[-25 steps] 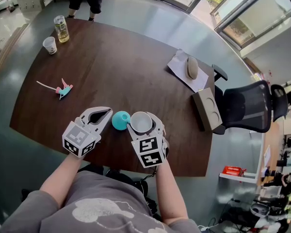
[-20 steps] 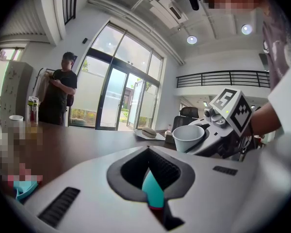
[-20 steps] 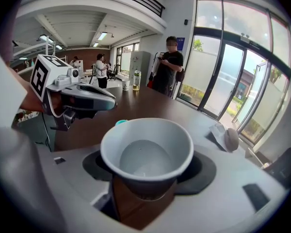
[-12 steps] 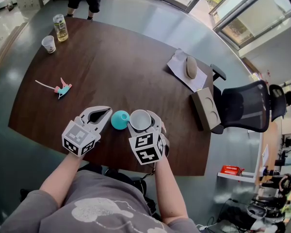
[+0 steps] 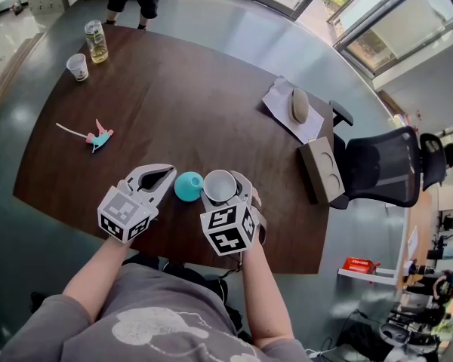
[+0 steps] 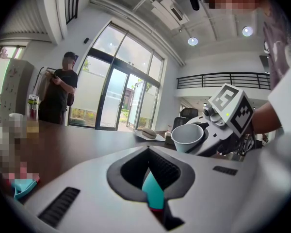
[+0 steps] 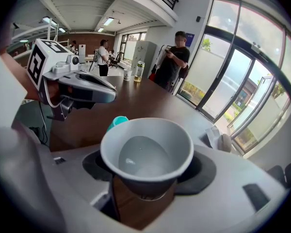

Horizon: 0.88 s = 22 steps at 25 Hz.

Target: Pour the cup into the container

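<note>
Your right gripper (image 5: 220, 191) has its jaws pinching the white cup (image 7: 146, 152), and the teal container (image 5: 189, 186) stands on the desk (image 5: 174, 104) just left of them. Your left gripper (image 5: 170, 174) has its jaws pressed together, close beside the container.

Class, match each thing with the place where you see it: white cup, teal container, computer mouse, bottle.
Things:
1. white cup
2. teal container
3. computer mouse
4. bottle

Places:
A. on a sheet of paper
B. held by the right gripper
C. next to a paper cup at the far edge
D. on the table beside the left gripper

Pairs: 1-B, 2-D, 3-A, 4-C
</note>
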### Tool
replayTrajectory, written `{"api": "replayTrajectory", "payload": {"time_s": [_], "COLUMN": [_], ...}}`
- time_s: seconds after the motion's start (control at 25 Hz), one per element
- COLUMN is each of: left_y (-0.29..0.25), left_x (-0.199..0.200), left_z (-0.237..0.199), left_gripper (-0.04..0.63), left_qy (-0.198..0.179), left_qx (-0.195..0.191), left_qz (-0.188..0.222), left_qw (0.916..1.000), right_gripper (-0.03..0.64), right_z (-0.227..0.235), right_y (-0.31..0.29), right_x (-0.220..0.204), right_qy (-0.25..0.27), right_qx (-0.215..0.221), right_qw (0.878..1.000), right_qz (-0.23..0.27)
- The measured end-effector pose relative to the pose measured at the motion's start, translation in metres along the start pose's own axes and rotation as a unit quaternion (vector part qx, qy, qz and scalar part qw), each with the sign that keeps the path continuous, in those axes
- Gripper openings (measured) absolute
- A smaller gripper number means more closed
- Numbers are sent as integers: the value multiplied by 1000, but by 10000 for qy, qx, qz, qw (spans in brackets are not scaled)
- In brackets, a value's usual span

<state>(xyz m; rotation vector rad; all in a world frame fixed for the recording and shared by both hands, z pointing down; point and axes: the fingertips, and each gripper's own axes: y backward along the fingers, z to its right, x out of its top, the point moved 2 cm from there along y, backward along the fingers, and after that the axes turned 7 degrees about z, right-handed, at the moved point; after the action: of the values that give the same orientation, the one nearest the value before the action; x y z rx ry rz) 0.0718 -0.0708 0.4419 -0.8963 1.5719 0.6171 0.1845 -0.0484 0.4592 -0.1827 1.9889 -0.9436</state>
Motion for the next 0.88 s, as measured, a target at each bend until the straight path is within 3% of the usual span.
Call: {"api": "replayTrajectory", "payload": {"time_s": [0.88], "left_y": [-5], "left_x": [-2], "left_z": [-2], "left_gripper": [6], "left_qy": [119], "left_qx": [-8], "left_qz": [48], "left_qw": [9999], "right_gripper": [305], "right_z": [0], "right_y": [-3], "right_x": [2], "right_qy": [750], "right_qx": [63], "right_qw": [9953], "right_qz": [-608]}}
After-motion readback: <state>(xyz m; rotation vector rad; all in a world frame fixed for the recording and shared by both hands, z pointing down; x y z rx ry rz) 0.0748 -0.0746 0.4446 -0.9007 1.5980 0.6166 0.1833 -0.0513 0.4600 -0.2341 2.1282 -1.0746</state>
